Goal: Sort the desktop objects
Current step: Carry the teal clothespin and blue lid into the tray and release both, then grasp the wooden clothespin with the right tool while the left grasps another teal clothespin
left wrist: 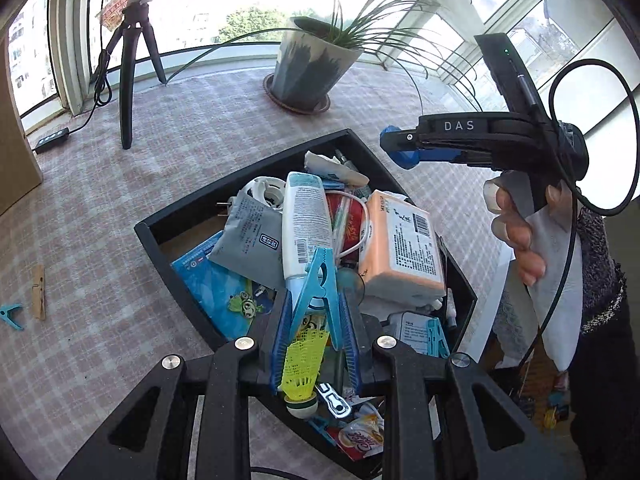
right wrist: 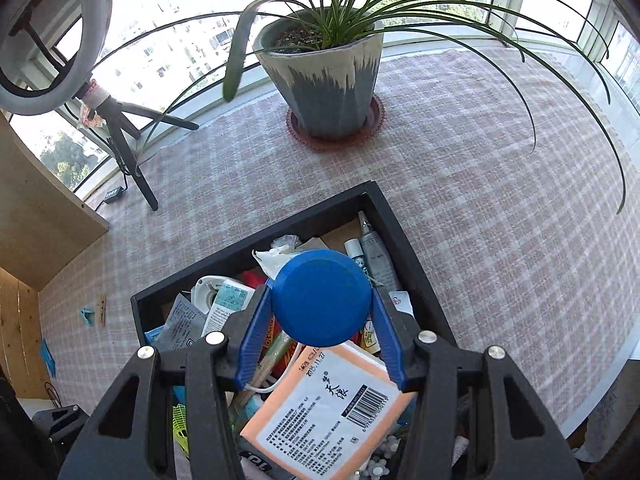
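While both tools hang over the crowded black tray [left wrist: 256, 168], the sorting looks well advanced but unfinished: the left gripper [left wrist: 316, 312] is clamped on a blue clothes peg [left wrist: 318, 280], and the right gripper [right wrist: 320, 320] is clamped on a round blue lid [right wrist: 322, 298], neither yet dropped in. Left on the checked cloth are a wooden peg [left wrist: 39, 291] and a small blue clip [left wrist: 11, 315] (both well apart from the tray). Readable writing is scarce: "DAS" on the right tool's body, a date reading roughly 2025.11.27 and a barcode on the orange tissue pack [right wrist: 332, 404]; the rest is too small
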A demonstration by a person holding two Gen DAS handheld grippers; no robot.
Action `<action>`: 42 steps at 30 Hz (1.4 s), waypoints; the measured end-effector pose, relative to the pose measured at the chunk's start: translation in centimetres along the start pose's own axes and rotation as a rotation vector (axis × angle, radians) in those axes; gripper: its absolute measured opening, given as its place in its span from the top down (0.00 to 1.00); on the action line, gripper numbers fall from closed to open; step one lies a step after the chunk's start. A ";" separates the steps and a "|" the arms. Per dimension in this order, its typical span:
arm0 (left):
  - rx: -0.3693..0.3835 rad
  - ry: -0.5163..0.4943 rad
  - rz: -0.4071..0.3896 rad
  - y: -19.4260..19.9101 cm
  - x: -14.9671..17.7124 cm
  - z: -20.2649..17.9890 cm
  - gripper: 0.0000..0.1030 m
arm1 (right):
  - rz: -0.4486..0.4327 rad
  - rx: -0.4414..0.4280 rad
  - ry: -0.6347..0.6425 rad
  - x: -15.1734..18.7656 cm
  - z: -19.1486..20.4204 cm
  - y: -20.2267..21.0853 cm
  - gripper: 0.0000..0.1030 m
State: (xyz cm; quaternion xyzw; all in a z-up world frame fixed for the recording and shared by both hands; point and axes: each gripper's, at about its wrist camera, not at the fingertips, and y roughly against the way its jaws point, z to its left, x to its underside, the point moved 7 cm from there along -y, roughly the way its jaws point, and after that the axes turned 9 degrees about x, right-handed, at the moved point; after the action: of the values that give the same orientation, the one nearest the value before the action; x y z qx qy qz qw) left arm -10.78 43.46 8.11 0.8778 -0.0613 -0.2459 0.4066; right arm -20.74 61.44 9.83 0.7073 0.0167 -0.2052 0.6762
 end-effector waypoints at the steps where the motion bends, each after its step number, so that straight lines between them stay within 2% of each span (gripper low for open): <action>1: 0.008 -0.016 0.012 -0.5 0.0 -1.0 0.78 | 0.005 -0.001 -0.009 -0.2 -0.3 -0.4 0.52; 8: 0.037 -0.085 0.076 -3.6 -0.4 -5.1 0.77 | 0.031 0.012 -0.015 -0.4 -1.5 -1.4 0.50; 9: 0.028 -0.086 0.084 -3.9 -0.5 -5.2 0.70 | 0.026 0.008 -0.018 -0.4 -1.5 -1.3 0.49; 10: 0.012 -0.083 0.083 -3.9 -0.5 -5.2 0.61 | 0.020 0.002 -0.017 -0.4 -1.5 -1.1 0.46; 11: 0.007 -0.082 0.073 -3.9 -0.6 -5.1 0.59 | 0.011 0.001 -0.017 -0.5 -1.4 -0.9 0.45; 17: -0.030 -0.032 0.047 -2.3 -0.3 -2.3 0.61 | -0.025 -0.053 0.016 -0.2 0.9 1.6 0.45; 22: -0.082 0.085 -0.003 0.9 0.5 3.0 0.61 | -0.033 -0.114 0.100 0.6 5.9 3.6 0.45; 31: -0.275 0.373 -0.128 9.6 3.3 17.6 0.61 | 0.020 -0.254 0.269 3.1 19.7 5.1 0.45; 36: -0.371 0.585 -0.211 13.4 5.0 26.6 0.61 | 0.062 -0.291 0.337 4.6 27.8 3.2 0.45; 39: -0.371 0.746 -0.247 14.1 6.3 31.3 0.61 | 0.108 -0.305 0.352 5.7 32.1 0.9 0.45; 42: -0.362 0.829 -0.263 13.7 7.0 33.8 0.61 | 0.132 -0.303 0.352 6.5 35.3 -1.5 0.46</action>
State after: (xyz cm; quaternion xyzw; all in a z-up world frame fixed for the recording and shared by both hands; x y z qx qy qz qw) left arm -19.69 9.09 -2.94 0.8172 0.2617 0.0691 0.5089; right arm -24.68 25.88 6.29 0.6221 0.1187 -0.0294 0.7734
